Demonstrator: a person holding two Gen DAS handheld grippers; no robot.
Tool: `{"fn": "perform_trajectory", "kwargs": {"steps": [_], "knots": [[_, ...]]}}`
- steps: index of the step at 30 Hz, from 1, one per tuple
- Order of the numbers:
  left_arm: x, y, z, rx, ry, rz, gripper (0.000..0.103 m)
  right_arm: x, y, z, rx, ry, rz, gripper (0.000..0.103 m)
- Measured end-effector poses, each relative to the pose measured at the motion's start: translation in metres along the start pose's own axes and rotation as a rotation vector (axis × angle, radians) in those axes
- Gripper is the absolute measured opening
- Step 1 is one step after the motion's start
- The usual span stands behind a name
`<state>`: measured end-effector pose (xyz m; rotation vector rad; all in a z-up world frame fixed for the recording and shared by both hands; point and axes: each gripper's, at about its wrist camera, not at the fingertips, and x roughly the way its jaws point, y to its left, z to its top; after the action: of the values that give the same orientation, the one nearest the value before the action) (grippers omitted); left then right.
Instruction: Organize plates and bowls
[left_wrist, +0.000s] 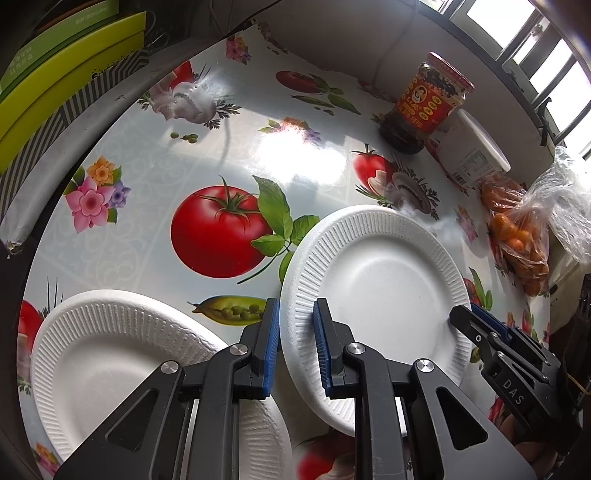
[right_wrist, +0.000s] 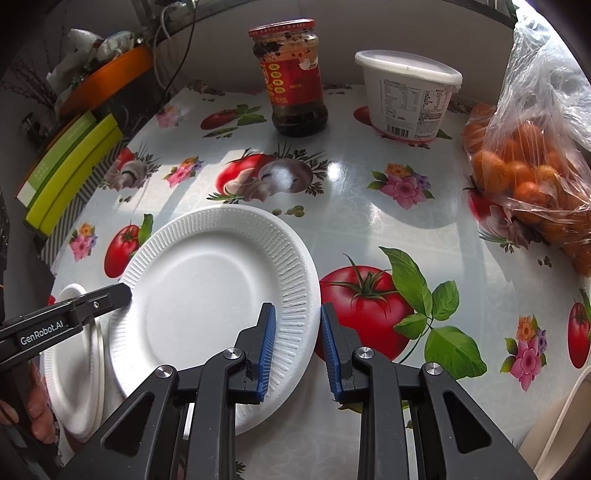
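Observation:
A white foam plate (left_wrist: 380, 280) lies on the printed tablecloth; it also shows in the right wrist view (right_wrist: 207, 295). My left gripper (left_wrist: 295, 339) is open, its jaws straddling the plate's left rim. My right gripper (right_wrist: 297, 343) is open, its jaws straddling the plate's right rim; it also shows in the left wrist view (left_wrist: 476, 321). The left gripper shows in the right wrist view (right_wrist: 110, 295) at the plate's far rim. A second white foam plate (left_wrist: 110, 354) lies to the left, partly under the first one, and shows in the right wrist view (right_wrist: 74, 369).
A chili sauce jar (right_wrist: 295, 77) and a white lidded tub (right_wrist: 410, 96) stand at the back. A plastic bag of small oranges (right_wrist: 528, 170) lies at the right. Green boxes (left_wrist: 66, 81) sit at the left edge of the table.

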<state>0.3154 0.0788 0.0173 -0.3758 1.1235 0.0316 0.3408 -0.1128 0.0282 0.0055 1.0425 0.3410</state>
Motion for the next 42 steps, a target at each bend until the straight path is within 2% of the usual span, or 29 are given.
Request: {"fn": "perform_trajectory", "kwargs": {"steps": [18,42], "knots": [[-0.009,0.0,-0.001,-0.001,-0.01,0.001,0.019,-0.008,0.001,-0.001,0.004,-0.008,-0.002,0.023],[-0.054,0.017,-0.024,-0.013,-0.062,-0.003,0.019,-0.044,0.032,-0.013,-0.03,-0.042,0.0,0.023]]}}
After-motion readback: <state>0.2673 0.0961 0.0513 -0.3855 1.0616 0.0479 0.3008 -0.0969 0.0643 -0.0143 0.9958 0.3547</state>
